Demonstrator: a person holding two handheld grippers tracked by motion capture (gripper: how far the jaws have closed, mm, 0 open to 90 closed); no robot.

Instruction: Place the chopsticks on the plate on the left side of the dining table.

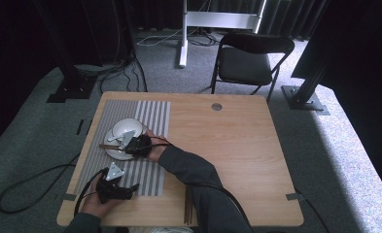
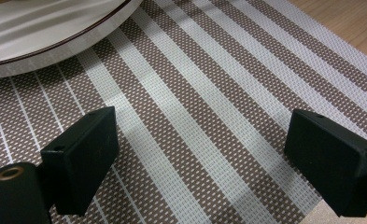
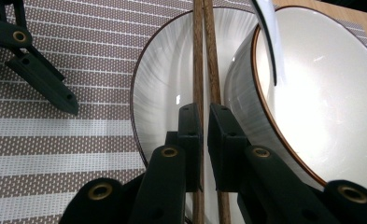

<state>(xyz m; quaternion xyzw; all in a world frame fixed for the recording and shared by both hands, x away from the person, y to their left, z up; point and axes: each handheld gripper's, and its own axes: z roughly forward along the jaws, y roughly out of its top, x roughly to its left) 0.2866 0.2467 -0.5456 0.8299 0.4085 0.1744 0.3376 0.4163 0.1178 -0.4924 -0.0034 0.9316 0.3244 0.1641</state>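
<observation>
A white plate (image 1: 112, 151) lies on a striped placemat (image 1: 152, 116) at the table's left, with a white bowl (image 1: 125, 127) standing on it. My right gripper (image 1: 126, 144) hovers over the plate, shut on a pair of wooden chopsticks (image 1: 106, 145). In the right gripper view its jaws (image 3: 204, 121) pinch the chopsticks (image 3: 198, 46) above the plate (image 3: 165, 74), right beside the brown-rimmed bowl (image 3: 321, 93). My left gripper (image 1: 125, 187) rests open near the front left, and its jaws (image 2: 200, 158) stand wide apart over the placemat (image 2: 209, 84) with nothing between them.
A white spoon handle (image 3: 267, 37) leans in the bowl. The plate's edge (image 2: 41, 32) lies just ahead of the left gripper. Thin dark sticks (image 1: 187, 208) lie at the table's front edge. A black folding chair (image 1: 249, 58) stands behind the table. Bare wood (image 1: 237, 145) spreads right.
</observation>
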